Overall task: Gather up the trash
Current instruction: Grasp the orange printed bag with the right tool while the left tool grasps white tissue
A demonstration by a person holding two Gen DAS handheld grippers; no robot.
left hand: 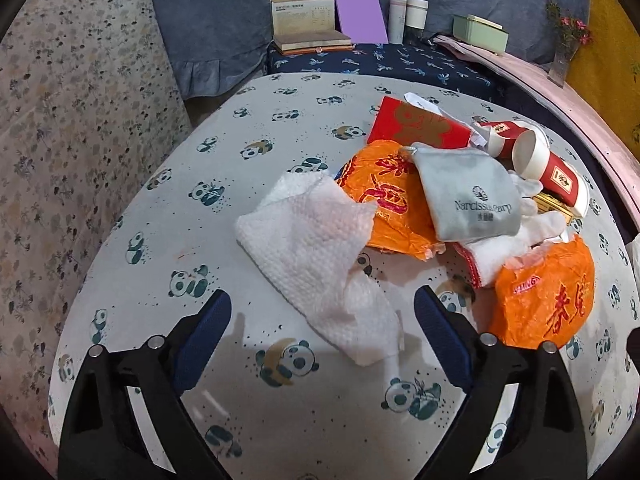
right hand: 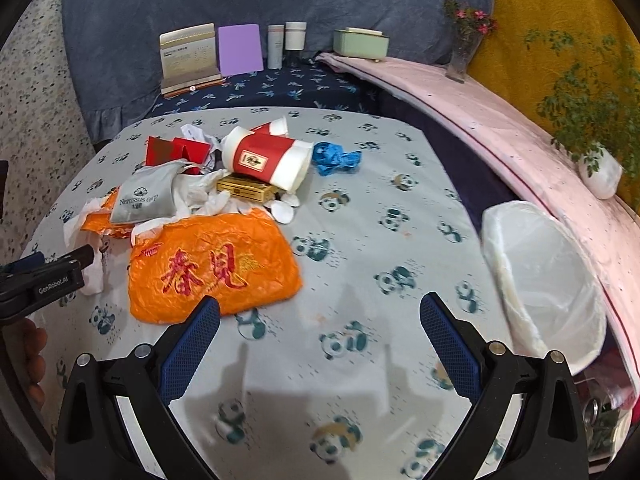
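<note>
The left gripper gapes wide, gripping nothing, with the white paper towel lying just ahead between its fingers. The right gripper also stands wide and empty; the orange plastic bag lies beside its left finger, the lined trash bin to its right.

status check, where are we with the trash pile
Left gripper open, jaws astride the white paper towel, not pinching. Right gripper open, empty, near the orange bag. Lined bin at right, nothing blocking.
</note>
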